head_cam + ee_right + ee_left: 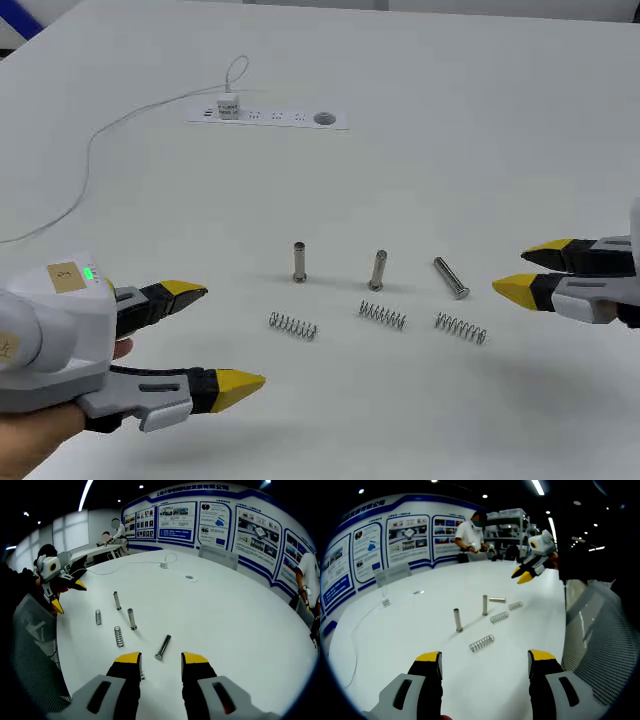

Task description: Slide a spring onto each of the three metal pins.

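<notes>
Steel pins (378,270), two upright, one lying, line the tabletop (450,150), a spring (382,315) just near of each, seemingly paired for loading; left hand-held gripper (228,336) and right hand-held gripper (515,268) flank them, jaws apart, empty.

- Your bench is a wide white tabletop (480,90); its far edge looks curved in both gripper views.
- Toward the far side lies a flat white power strip (290,118) with a small white plug (228,106) seated in it. A thin white cable (88,150) loops away from it to your left.
- Blue-and-white display boards (210,517) line the wall beyond the table.
- A person in a white shirt (470,534) stands at a farther table, near grey shelving racks (512,525).
- A grey mesh panel (602,640) stands just beside the bench edge.
</notes>
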Demonstrator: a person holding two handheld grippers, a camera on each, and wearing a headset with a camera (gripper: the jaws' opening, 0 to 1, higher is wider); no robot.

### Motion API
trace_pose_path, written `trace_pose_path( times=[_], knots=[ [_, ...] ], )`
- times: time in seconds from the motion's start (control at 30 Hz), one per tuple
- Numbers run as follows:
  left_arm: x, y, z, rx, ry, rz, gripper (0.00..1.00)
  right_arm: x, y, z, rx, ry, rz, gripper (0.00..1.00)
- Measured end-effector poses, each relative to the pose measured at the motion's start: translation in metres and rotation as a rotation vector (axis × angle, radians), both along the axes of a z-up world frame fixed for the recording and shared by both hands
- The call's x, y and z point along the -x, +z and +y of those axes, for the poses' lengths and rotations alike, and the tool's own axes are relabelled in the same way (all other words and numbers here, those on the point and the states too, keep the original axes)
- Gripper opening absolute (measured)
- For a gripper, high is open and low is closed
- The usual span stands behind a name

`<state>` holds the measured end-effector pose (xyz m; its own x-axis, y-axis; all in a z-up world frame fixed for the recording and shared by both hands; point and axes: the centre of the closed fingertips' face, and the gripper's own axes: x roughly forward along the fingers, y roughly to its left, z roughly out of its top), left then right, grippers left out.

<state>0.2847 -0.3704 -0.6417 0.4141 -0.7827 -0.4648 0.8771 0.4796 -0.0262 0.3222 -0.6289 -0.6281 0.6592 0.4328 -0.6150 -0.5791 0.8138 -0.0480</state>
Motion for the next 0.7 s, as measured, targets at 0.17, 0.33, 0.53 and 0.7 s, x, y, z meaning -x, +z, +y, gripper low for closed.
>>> trace_pose_path(
  times=[0.17, 0.33, 0.53, 0.7],
  knots=[
    [0.000, -0.001, 0.000, 0.002, 0.001, 0.002, 0.71, -0.012, -0.004, 0.005, 0.017, -0.005, 0.017, 0.30],
    [0.001, -0.002, -0.002, 0.006, -0.002, 0.005, 0.71, -0.025, -0.011, 0.010, 0.031, -0.017, 0.041, 0.29],
    [0.000, -0.004, -0.004, 0.011, -0.004, 0.008, 0.71, -0.041, -0.026, 0.020, 0.042, -0.035, 0.083, 0.26],
    [0.000, -0.003, -0.004, 0.017, -0.004, 0.007, 0.71, -0.050, -0.039, 0.025, 0.052, -0.060, 0.126, 0.23]
  ],
)
